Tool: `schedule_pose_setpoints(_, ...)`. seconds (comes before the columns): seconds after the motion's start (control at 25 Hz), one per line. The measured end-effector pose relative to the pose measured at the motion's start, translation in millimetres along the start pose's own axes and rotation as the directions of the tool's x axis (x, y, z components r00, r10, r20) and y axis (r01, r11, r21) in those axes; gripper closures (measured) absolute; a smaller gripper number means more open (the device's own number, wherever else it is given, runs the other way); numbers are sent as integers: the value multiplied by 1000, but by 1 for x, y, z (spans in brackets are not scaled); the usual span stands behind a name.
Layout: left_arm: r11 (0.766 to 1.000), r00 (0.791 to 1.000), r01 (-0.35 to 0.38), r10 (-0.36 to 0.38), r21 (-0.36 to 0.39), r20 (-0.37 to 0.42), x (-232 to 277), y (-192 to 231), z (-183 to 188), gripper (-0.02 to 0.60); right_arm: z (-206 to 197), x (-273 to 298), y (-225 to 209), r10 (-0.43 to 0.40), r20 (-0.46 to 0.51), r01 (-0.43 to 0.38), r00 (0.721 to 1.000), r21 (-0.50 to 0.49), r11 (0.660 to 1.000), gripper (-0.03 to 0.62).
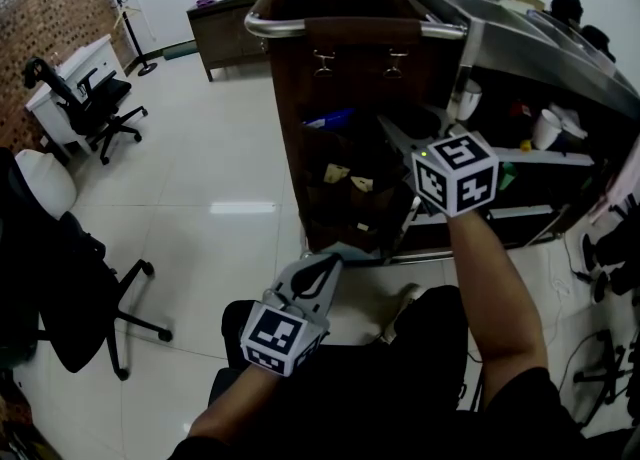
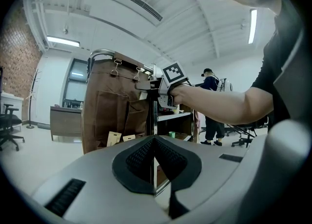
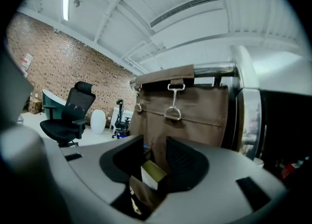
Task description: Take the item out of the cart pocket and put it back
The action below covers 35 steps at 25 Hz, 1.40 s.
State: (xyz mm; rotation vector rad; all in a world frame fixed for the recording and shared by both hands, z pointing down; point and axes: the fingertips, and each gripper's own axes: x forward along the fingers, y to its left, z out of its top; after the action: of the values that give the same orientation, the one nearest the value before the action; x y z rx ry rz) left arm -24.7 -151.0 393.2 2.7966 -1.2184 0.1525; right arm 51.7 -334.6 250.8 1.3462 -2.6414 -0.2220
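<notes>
The right gripper [image 3: 156, 158] stood wide open against the cart's [image 3: 195, 113] brown side. A small box [image 3: 152, 173] sat ungripped between its jaws, in a cart pocket [image 3: 140, 195]. A crooked withdrawal could snag the box and tip it out.

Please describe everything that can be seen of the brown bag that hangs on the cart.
The brown bag looks like coarse fabric. It hangs upright on the end of the cart, its top folded over the chrome rail and fixed by two metal clips. Open pockets on its face hold tan cards and a blue item. The right gripper is at one pocket, jaws apart around a small box.
</notes>
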Motion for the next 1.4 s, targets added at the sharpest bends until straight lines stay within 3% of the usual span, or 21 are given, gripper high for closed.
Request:
schedule_pose_setpoints(0.16,1000,1000,-4,4,3,3,0,1,1,581,28,-21,7,22,84,-23,996,18,1000,444)
schedule_pose_setpoints(0.28,1000,1000,-3,3,6,5,-1,-1,2,581,45,-45,17,34,154,-41,987,40,998,582)
schedule_pose_setpoints(0.6,1000,1000,-5,5,5,15,-2,-1,5,581,47,-110,53,51,235,-77,971,102,992,582)
schedule_pose_setpoints(1.0,1000,999,-12,11,23,34,-1,-2,8,581,-69,-130,124,121,49,-129,991,221,967,583)
schedule_pose_setpoints(1.4,1000,999,-12,11,21,48,-2,-3,8,581,-117,-130,141,125,-35,-113,992,235,965,583)
